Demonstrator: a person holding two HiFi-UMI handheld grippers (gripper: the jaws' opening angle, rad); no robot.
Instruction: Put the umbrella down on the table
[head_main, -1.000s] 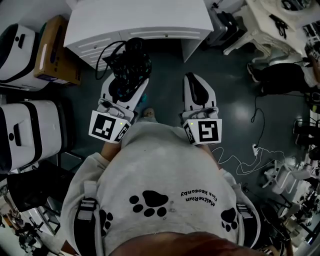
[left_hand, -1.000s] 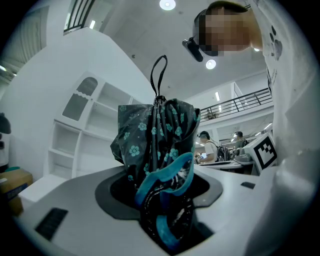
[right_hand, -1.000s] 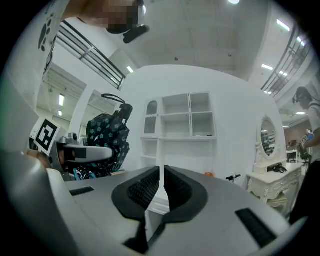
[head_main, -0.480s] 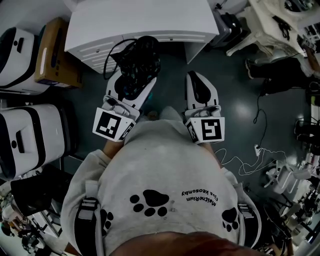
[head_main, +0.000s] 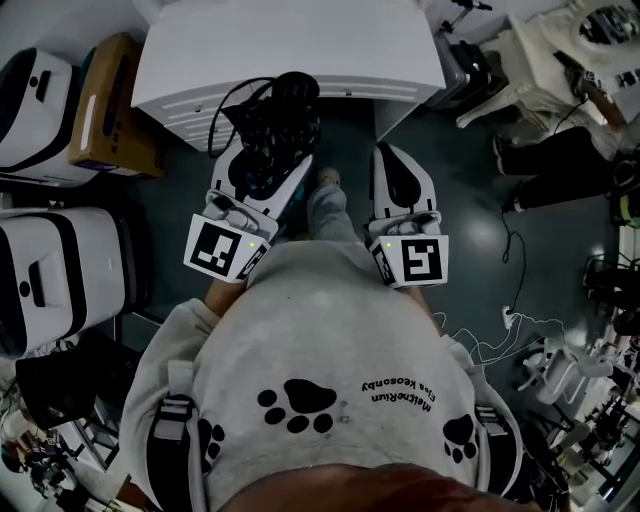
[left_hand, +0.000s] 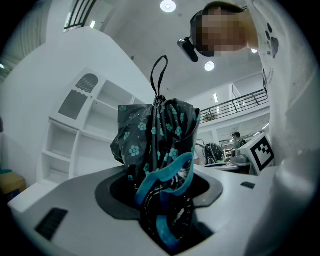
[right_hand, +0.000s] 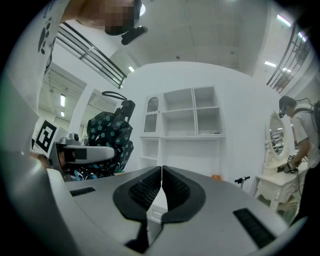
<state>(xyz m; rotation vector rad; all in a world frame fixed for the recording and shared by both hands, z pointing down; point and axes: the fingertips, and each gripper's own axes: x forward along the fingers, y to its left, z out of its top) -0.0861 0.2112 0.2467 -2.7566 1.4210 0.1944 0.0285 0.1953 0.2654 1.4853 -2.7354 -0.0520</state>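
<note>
The folded umbrella (head_main: 275, 120) is dark with teal flowers, a teal strap and a black wrist loop. It stands upright between the jaws of my left gripper (head_main: 262, 160), which is shut on it; in the left gripper view the bundle (left_hand: 157, 145) fills the jaws of that gripper (left_hand: 160, 200). The umbrella's top reaches the front edge of the white table (head_main: 290, 45). My right gripper (head_main: 395, 160) is level beside it, shut with nothing in it (right_hand: 161, 187). In the right gripper view the umbrella (right_hand: 107, 132) appears at the left.
White cases (head_main: 60, 260) and a cardboard box (head_main: 105, 105) stand at the left. Cables (head_main: 480, 325) lie on the dark floor at the right. White ornate furniture (head_main: 540, 60) and a person's legs (head_main: 560, 170) are at the upper right. A white shelf unit (right_hand: 185, 120) is ahead.
Both grippers have moved forward toward the white table, and the umbrella's top now overlaps the table's front edge. The grips have not changed.
</note>
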